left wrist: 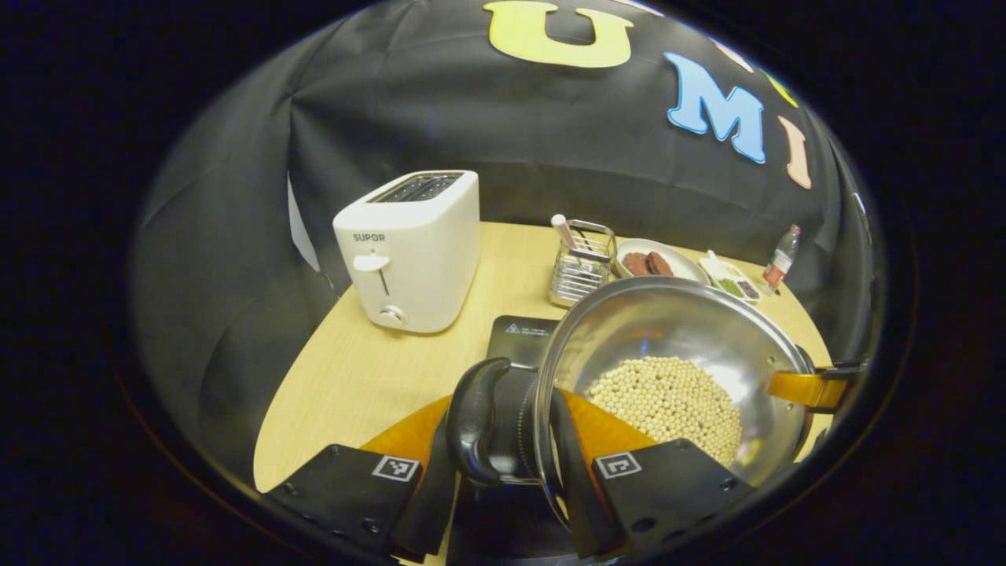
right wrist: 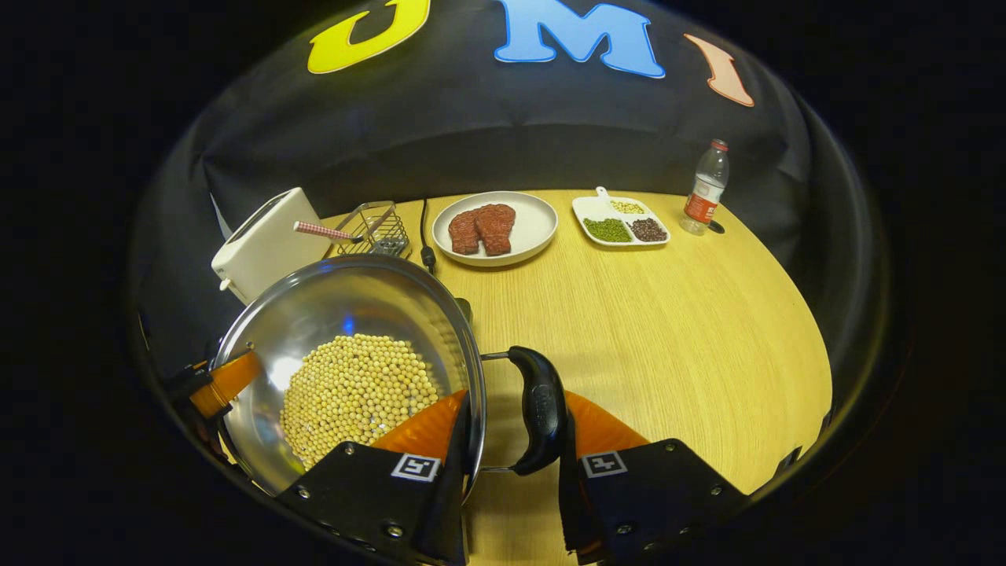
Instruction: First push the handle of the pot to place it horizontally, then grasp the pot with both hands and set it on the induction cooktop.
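Steel pot [left wrist: 676,346] of pale beans [left wrist: 668,405], held tilted above the wooden table [left wrist: 377,369], in the left gripper view at 5 o'clock, its rim near the black induction cooktop [left wrist: 523,334], which lies partly hidden behind it at 6 o'clock. Black side handle [left wrist: 475,420] at the pot's near edge, clamped between the left gripper [left wrist: 503,472]: one finger outside the handle, the other against the pot wall inside the rim, jaws narrowed onto it. Opposite handle at 3 o'clock, pinched by an orange finger of the other gripper.

In the right gripper view, pot [right wrist: 346,369] at 8 o'clock, its other black handle [right wrist: 538,409] at 6 o'clock, held by the right gripper [right wrist: 511,464], one finger inside the rim, one outside the handle, closed narrow on it.

Farther out in the left gripper view: white toaster [left wrist: 413,248] at 10 o'clock, wire basket [left wrist: 581,263] at 12. In the right gripper view: plate of meat [right wrist: 495,224] at 12 o'clock, divided dish [right wrist: 621,220] at 1, bottle [right wrist: 706,189] at 2, all well apart from the pot.
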Motion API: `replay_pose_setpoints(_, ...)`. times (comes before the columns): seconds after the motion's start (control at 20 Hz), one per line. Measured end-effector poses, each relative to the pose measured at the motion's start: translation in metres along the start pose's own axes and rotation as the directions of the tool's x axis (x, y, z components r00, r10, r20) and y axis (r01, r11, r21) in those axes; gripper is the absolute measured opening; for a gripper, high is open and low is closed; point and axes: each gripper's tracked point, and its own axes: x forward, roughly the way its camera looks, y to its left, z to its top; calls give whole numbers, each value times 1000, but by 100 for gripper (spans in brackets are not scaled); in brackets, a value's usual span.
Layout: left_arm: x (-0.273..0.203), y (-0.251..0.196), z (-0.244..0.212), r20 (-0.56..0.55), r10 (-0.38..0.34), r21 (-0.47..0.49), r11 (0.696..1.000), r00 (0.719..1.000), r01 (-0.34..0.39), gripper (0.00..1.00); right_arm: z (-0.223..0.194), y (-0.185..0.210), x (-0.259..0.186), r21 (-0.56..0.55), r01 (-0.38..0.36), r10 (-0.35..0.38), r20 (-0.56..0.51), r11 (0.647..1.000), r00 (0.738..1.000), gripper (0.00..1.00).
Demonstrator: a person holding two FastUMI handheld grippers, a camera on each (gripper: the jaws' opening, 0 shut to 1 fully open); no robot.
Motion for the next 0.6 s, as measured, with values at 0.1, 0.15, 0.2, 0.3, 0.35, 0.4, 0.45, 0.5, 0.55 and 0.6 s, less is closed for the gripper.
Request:
replay_pose_setpoints(0.1, 5, 5, 2, -5, 2, -7, 1000, 1000, -2, 63, 3, 3, 3, -9, 1, -1, 3, 1000, 1000, 51)
replay_pose_setpoints(0.15, 6, 6, 3, -4, 0, -10, 1000, 1000, 0, 63, 5, 3, 4, -9, 1, -1, 5, 1000, 1000, 51)
replay_pose_setpoints(0.2, 7, 7, 4, -3, -3, -13, 1000, 1000, 3, 63, 5, 4, 5, -7, 0, 0, 7, 1000, 1000, 51)
replay_pose_setpoints(0.3, 7, 8, 5, 4, -2, -19, 1000, 1000, 3, 64, 7, 4, 5, -4, -8, 8, 9, 1000, 1000, 51)
replay_pose_setpoints(0.35, 5, 9, 5, 7, 2, -23, 1000, 1000, -2, 65, 5, 4, 6, 2, -13, 13, 12, 1000, 1000, 51)
replay_pose_setpoints(0.4, 3, 8, 7, 17, 7, -29, 1000, 1000, -7, 72, 5, 5, 3, 0, -29, 29, 20, 1000, 999, 55)
replay_pose_setpoints(0.45, 0, 10, 15, 46, 26, -31, 999, 999, -24, 76, 7, 3, 2, -13, -30, 31, 45, 999, 999, 58)
replay_pose_setpoints(0.5, -6, 8, 23, 77, 29, -28, 999, 997, -27, 80, 12, 2, -3, -35, -32, 34, 79, 999, 996, 64)
replay_pose_setpoints(0.55, -16, 9, 35, 127, 50, -11, 999, 991, -49, 88, 17, -3, -8, -53, -18, 24, 113, 998, 993, 68)
replay_pose_setpoints(0.6, -24, 10, 47, 176, 75, 9, 997, 982, -78, 96, 20, -9, -15, -65, -10, 19, 141, 998, 990, 100)
